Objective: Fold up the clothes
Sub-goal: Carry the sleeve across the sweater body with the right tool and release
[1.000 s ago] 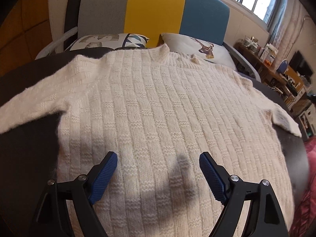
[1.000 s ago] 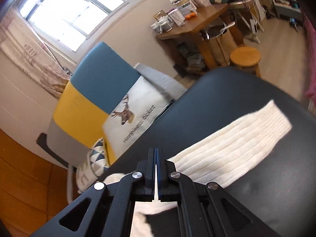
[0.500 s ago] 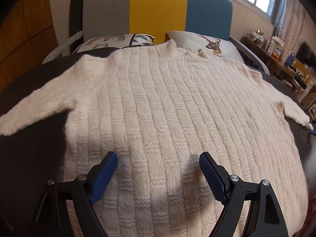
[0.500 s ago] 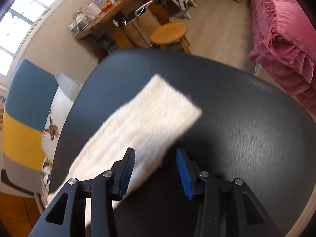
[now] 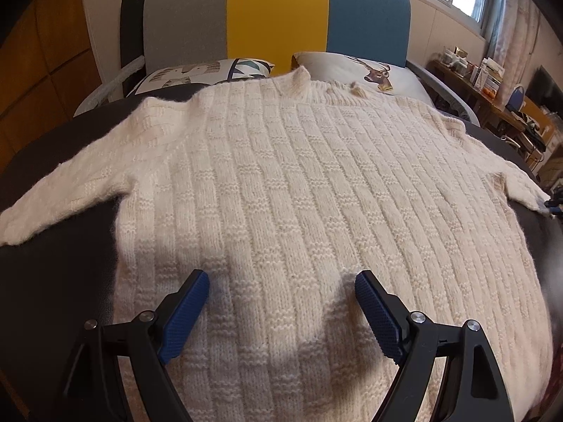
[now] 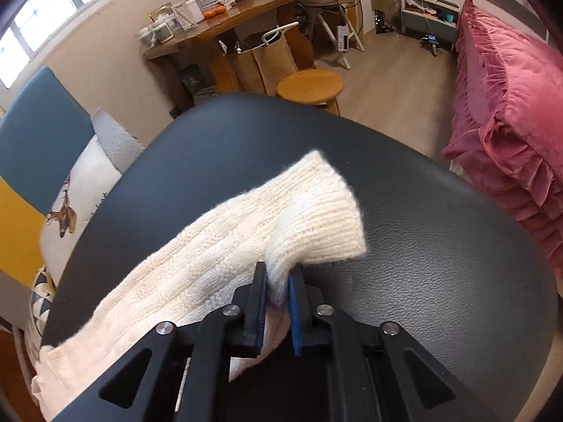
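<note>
Folding step: I am at the first fold of the cream sweater (image 5: 281, 193), with its right sleeve (image 6: 246, 246) now pinched near the cuff.
Sweater: it lies flat and spread on the dark bench (image 6: 440, 228), filling the centre of the left wrist view, collar at the upper middle, one sleeve running out to the left edge of the frame.
Right claw (image 6: 278, 302): its jaws have just been closing and now grip a bunched fold of the sleeve between the blue pads (image 6: 293, 309); the cuff sticks out beyond them toward the middle of the frame.
Left claw (image 5: 281, 316): wide open and holding nothing, poised above the lower body of the sweater, a blue pad on either side of the bottom centre.
Pose: both claws point steeply down at the bench.
Next move, as I judge it: lift the sleeve clear and carry it across onto the body, keeping the knit from dragging the shoulder out of line.
Surroundings: sofa with pillows (image 5: 352, 66) behind the bench, a wooden stool (image 6: 309, 84) and a pink bedcover (image 6: 510, 123) in the right wrist view.
</note>
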A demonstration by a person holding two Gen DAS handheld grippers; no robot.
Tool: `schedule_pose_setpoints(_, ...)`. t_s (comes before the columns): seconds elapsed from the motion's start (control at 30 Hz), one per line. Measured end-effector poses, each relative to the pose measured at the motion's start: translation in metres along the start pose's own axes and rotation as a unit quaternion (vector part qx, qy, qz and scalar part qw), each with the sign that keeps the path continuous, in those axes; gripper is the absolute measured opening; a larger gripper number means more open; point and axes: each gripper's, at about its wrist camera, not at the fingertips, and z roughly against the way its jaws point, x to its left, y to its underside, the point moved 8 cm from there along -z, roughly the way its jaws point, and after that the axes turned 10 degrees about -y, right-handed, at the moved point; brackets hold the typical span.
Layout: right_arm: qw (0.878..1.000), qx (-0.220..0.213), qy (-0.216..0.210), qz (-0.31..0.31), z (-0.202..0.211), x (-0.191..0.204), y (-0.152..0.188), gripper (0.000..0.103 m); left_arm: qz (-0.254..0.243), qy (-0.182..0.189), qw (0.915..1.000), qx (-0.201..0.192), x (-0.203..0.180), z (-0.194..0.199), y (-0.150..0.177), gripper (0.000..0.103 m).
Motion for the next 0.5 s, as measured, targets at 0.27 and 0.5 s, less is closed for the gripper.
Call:
schedule_pose_setpoints(0.27, 0.992, -0.036, -0.107, 0.051, 0.042, 0.074, 0.001, 0.01, 0.009, 0.024, 0.9997, 0.003, -0.004, 0.004, -0.008, 0.086)
schedule_pose_setpoints(0.5, 0.961, -0.011, -0.236, 0.142, 0.086, 0.209, 0.05, 0.01, 0.002, 0.047, 0.9985, -0.027, -0.013, 0.024, -0.034, 0.086)
